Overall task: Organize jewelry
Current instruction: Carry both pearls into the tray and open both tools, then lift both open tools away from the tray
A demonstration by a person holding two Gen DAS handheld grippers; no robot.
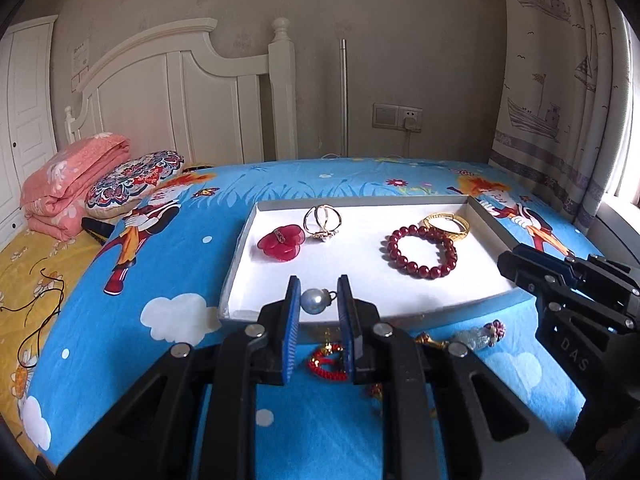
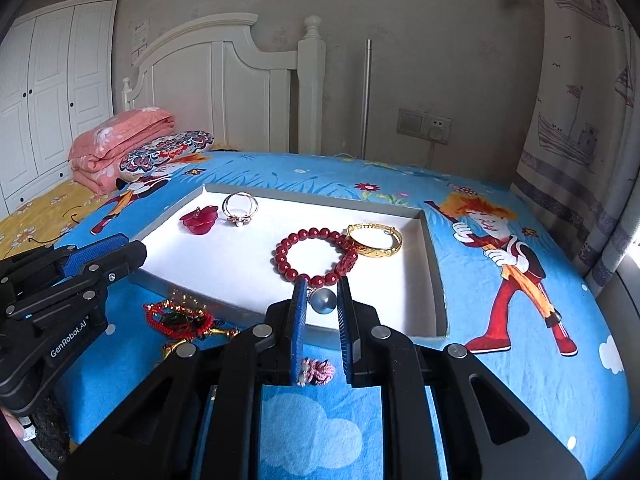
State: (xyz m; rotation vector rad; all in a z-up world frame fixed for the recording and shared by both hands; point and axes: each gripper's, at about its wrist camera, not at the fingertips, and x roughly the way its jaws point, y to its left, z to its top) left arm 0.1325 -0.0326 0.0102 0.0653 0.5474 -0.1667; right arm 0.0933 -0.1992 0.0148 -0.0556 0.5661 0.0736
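Note:
A grey tray (image 1: 240, 240) (image 2: 432, 264) with a white floor lies on the blue bed cover. In it are a red flower piece (image 1: 280, 242) (image 2: 200, 218), a gold ring (image 1: 322, 220) (image 2: 240, 208), a dark red bead bracelet (image 1: 422, 250) (image 2: 316, 254), a gold bangle (image 1: 446, 226) (image 2: 376, 240) and a blue-grey pearl (image 1: 313, 301) (image 2: 323, 301) near the front wall. My left gripper (image 1: 319, 304) and my right gripper (image 2: 322, 304) are both open, jaws either side of the pearl without clamping it. Each gripper also shows in the other view: right (image 1: 568, 280), left (image 2: 80, 264).
In front of the tray on the cover lie a red cord ornament (image 1: 328, 362) (image 2: 178, 318), a gold piece (image 1: 430, 340) and a grey-and-pink charm (image 1: 478, 336) (image 2: 318, 372). A pink folded quilt (image 1: 72, 184) and a patterned pillow (image 1: 136, 180) lie at the far left.

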